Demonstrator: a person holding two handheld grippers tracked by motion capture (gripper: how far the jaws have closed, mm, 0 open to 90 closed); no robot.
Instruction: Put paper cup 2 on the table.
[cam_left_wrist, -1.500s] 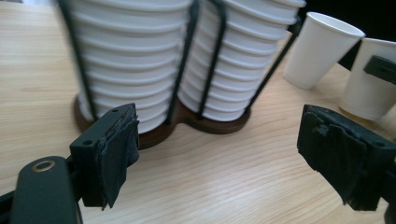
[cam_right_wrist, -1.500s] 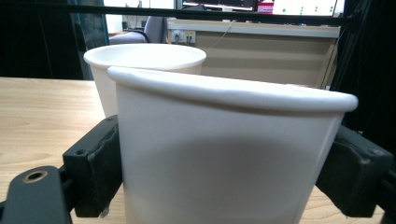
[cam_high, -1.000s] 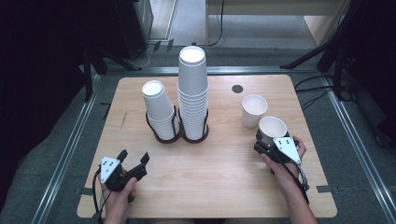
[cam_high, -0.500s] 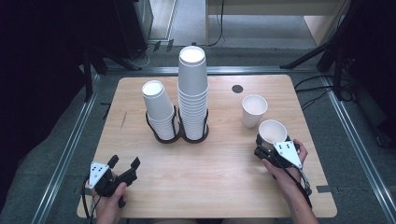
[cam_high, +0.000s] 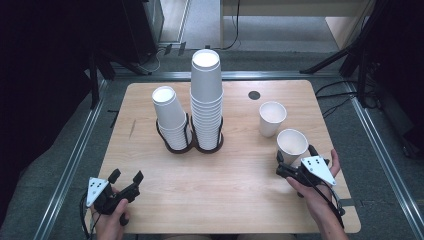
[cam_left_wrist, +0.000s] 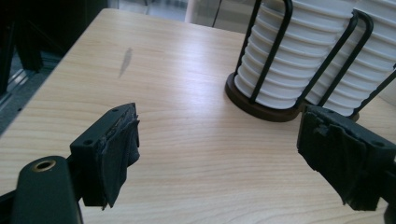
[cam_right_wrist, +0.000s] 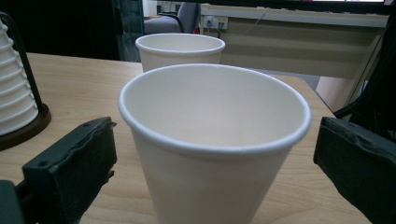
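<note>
My right gripper (cam_high: 294, 159) has just been opening: its jaws now stand wide on either side of the near white paper cup (cam_right_wrist: 212, 140), pads off the wall, so the cup is released and stands upright on the light wooden table (cam_high: 235, 195). I judge this placement done; the cup sits just in front of this gripper, and a second white paper cup (cam_high: 272, 118) stands just beyond it, apart. Compared with a second ago, my left gripper (cam_high: 125, 178) has drawn back toward the near table edge; it is half open and empty. Ahead of it stand the two stacks of white paper cups in a black wire holder (cam_left_wrist: 299, 65). Bare wood lies between the grippers. The right table edge is near my right hand, so I should withdraw straight back.
</note>
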